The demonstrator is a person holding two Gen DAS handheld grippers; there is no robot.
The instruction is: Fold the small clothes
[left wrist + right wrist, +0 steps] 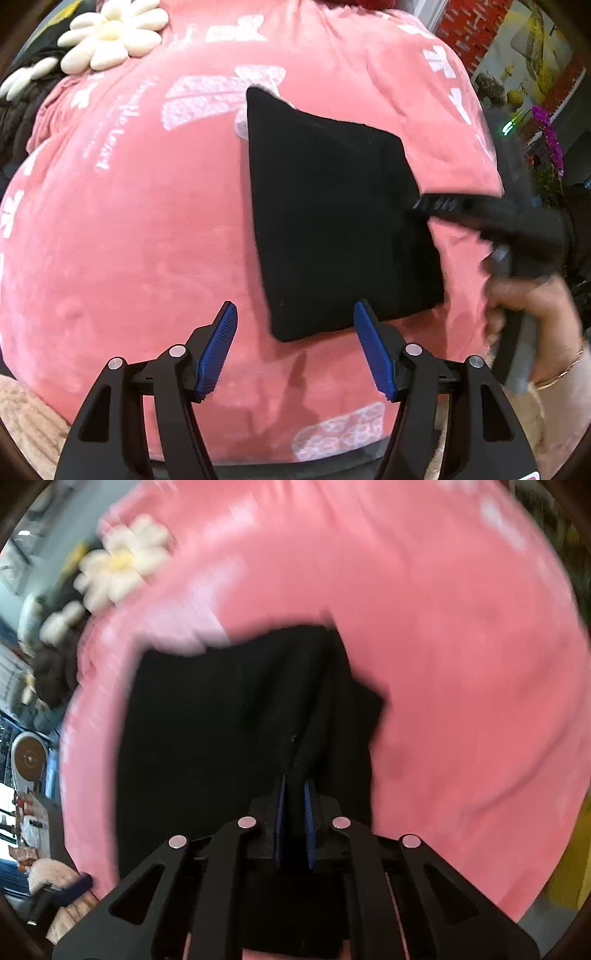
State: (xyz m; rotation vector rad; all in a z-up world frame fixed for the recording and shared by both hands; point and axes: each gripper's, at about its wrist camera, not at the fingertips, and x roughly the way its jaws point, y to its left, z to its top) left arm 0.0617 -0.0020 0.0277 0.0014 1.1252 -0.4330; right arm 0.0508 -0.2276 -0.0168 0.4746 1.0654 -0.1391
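Your left gripper [295, 347] hangs over the pink blanket [147, 240] with its blue-padded fingers [218, 347] spread wide and nothing between them. To its far left, beyond the blanket's edge, sits a white flower-shaped cushion [110, 37] with a pale yellow centre. Straight ahead of the left gripper, and a little to its right, lies the black garment [332, 214]: a small, plain, matte black piece, already folded into a rough four-sided panel with fairly straight edges, narrower at the far end and wider toward you. Its near edge comes right up to the tip of your right-hand finger, though whether they touch cannot be told. A bit of white print on the blanket peeks out behind its far corner.

Further right, your right gripper [421, 205] reaches in from the side, blurred, with your right hand [535, 314] on its handle and a thin bracelet at the wrist.

In the right wrist view, the right gripper [294, 797] is pinched almost fully together on a raised ridge of the black garment [221, 738], the cloth bunching up between its pads [308, 823] and running away from them as a crease. The rest of the garment spreads flat to the left of that gripper on the pink blanket [461, 664], and the flower cushion [122, 561] sits far off to its upper left, blurred.
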